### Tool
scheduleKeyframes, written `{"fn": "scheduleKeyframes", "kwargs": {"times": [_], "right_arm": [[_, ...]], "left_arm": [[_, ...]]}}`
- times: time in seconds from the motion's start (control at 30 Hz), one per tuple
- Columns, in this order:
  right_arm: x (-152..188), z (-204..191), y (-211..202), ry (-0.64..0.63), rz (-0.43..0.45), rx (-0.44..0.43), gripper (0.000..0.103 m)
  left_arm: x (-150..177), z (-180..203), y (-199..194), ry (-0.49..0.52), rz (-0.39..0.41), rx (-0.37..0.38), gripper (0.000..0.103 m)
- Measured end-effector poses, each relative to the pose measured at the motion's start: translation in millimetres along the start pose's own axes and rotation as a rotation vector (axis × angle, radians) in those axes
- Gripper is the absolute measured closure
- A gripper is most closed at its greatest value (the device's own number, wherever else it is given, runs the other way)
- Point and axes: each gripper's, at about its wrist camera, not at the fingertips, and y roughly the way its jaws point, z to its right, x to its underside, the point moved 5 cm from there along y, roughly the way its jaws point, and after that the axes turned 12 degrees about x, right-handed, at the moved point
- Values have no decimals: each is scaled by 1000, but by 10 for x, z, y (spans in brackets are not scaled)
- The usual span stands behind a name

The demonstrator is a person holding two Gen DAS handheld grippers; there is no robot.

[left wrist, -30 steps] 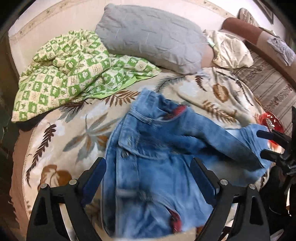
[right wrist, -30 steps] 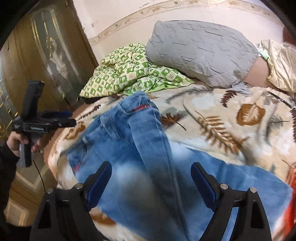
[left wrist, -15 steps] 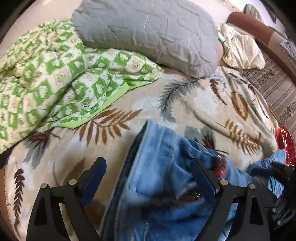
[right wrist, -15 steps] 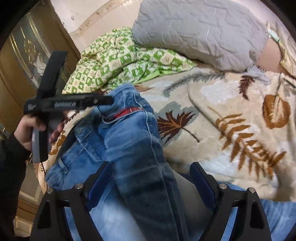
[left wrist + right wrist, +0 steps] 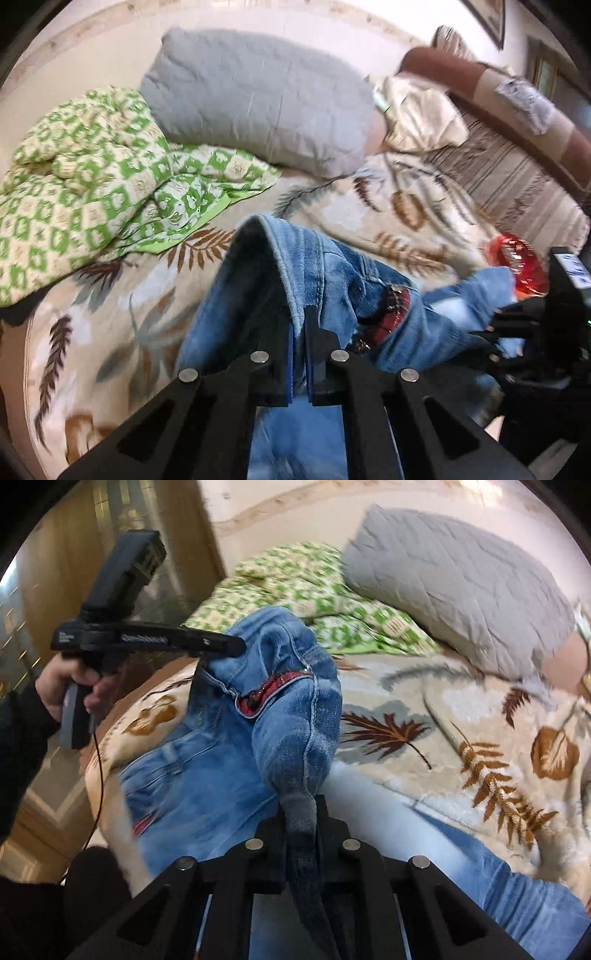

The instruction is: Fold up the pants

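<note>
I see faded blue jeans (image 5: 207, 775), a plain grey pillow (image 5: 258, 99), a green-checked quilt (image 5: 85, 177), and a beige leaf-print blanket (image 5: 461, 731).

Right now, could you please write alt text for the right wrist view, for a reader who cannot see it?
The right gripper is shut on a fold of blue jeans lifted above a leaf-patterned blanket. At left, the left gripper pinches the jeans too. Behind lie a grey pillow and a green checked quilt.

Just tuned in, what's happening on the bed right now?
A person is folding jeans on a leaf-print blanket. The left gripper is shut on the waistband, and the right gripper is shut on a fold of denim nearby. A grey pillow and green quilt lie behind.
</note>
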Motion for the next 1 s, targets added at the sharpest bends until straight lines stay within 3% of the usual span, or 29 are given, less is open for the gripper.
{"fn": "scheduleKeyframes", "kwargs": {"times": [0.17, 0.33, 0.43, 0.47, 0.5, 0.53, 0.57, 0.6, 0.67, 0.77, 0.87, 0.93, 1.0], "right_arm": [[277, -276, -266, -91, 45, -31, 92], [704, -602, -164, -189, -8, -53, 91], [887, -745, -31, -241, -55, -14, 83], [922, -770, -24, -254, -66, 4, 81], [939, -787, -37, -268, -75, 19, 69], [946, -796, -75, -274, -75, 17, 44], [936, -784, -141, -274, -66, 11, 29], [911, -771, -223, -266, -45, 7, 18], [859, -723, -435, -243, 31, -10, 17], [781, -624, -599, -226, 81, 10, 17], [682, -620, -498, -231, 67, 16, 17], [627, -712, -315, -244, 8, -35, 17], [590, -805, -124, -252, -42, -57, 17]], "left_arm": [[626, 220, -497, -57, 50, 8, 98], [1370, 11, -379, -192, -24, -46, 97], [1681, -55, -262, -257, -59, -42, 93], [1702, -40, -300, -271, -43, -46, 86], [1705, -44, -357, -284, -31, -52, 75], [1679, -41, -434, -297, -10, -61, 45], [1648, -48, -529, -305, 24, -75, 25], [1587, -46, -655, -303, 73, -81, 23], [1438, -33, -833, -309, 131, -59, 22], [1298, -55, -857, -319, 148, -41, 14], [1235, -122, -562, -358, 40, 1, 14], [1273, -180, -382, -391, -45, 1, 14], [1241, -188, -271, -387, -75, 22, 28]]}}
